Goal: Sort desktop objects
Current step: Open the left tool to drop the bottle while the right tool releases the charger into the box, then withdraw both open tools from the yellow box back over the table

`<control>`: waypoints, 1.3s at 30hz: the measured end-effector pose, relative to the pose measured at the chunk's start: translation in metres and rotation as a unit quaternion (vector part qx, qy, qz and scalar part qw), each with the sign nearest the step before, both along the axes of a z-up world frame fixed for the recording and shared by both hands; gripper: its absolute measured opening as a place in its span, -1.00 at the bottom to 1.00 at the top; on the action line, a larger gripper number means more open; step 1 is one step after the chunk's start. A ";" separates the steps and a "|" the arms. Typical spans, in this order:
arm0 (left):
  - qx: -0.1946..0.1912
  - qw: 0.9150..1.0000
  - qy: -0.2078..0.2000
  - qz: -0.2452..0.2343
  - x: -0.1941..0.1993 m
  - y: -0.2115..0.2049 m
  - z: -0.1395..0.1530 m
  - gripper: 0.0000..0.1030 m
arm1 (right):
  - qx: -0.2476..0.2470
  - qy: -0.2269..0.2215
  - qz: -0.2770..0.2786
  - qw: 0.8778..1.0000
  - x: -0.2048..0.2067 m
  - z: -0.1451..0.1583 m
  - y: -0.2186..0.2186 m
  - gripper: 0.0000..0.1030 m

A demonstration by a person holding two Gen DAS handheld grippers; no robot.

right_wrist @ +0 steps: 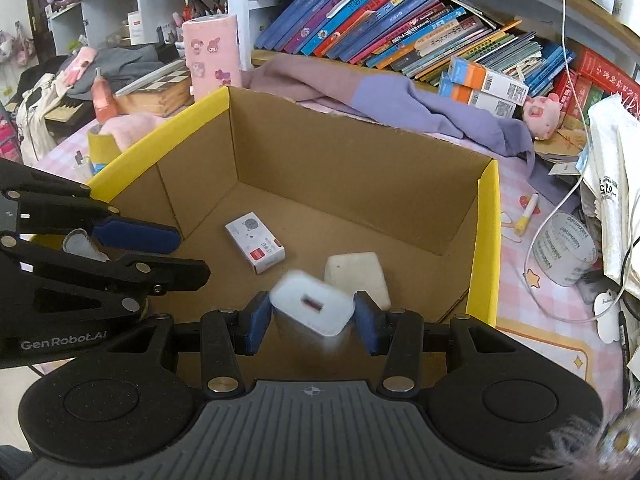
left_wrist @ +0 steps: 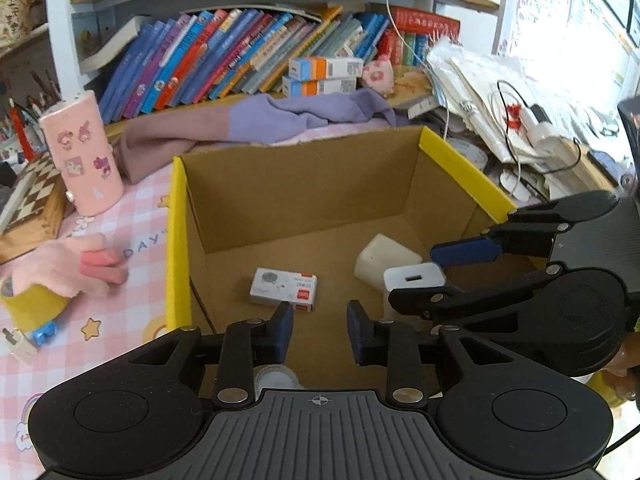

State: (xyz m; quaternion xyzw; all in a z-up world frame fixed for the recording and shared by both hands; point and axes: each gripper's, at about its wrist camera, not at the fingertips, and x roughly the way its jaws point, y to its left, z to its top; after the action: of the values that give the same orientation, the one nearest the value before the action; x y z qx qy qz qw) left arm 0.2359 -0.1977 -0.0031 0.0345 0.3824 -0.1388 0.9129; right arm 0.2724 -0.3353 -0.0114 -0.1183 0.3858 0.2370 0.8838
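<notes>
**What the two views leave unclear**

The white charger (right_wrist: 312,306) is motion-blurred in the right wrist view, its lower body hidden between the pads. A small round white object (left_wrist: 276,376) sits mostly hidden behind the left tongs (left_wrist: 320,332) (it cannot be identified). The white block (left_wrist: 384,262) is partly covered by the charger. The print on the small box (right_wrist: 256,242) is too small to read.

Straight ahead of the left claw (left_wrist: 320,332), well beyond it, a row of books (left_wrist: 240,52) leaned sideways, with a purple cloth (left_wrist: 280,116) lying nearer. Off to its left stood a pink canister (left_wrist: 82,152) beside a chessboard (left_wrist: 32,192). Far to its right lay piled papers (left_wrist: 500,92).
</notes>
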 end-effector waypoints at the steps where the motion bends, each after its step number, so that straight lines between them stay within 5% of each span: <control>1: -0.003 1.000 -0.004 0.004 -0.002 0.001 0.003 -0.30 | 0.004 -0.002 0.000 1.000 -0.001 0.001 0.000 -0.14; 7: -0.022 0.999 -0.033 0.029 -0.013 0.011 0.019 0.10 | 0.033 -0.018 -0.020 0.999 -0.008 0.012 -0.008 0.09; 16: -0.027 0.998 -0.057 0.032 -0.037 0.009 0.031 0.30 | 0.063 -0.043 -0.053 0.996 -0.028 0.029 -0.019 0.10; 27: -0.034 0.994 -0.094 0.037 -0.072 0.024 0.047 0.44 | 0.090 -0.080 -0.131 0.984 -0.072 0.044 -0.036 0.13; 39: -0.044 0.997 -0.069 0.003 -0.101 0.046 0.038 0.45 | 0.069 -0.081 -0.203 0.973 -0.120 0.036 -0.030 0.13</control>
State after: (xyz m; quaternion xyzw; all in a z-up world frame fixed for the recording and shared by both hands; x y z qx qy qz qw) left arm 0.1347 -0.1513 0.0347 0.0029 0.3126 -0.1502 0.9379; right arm 0.1522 -0.3652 0.0249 0.0056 0.3114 0.0680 0.9478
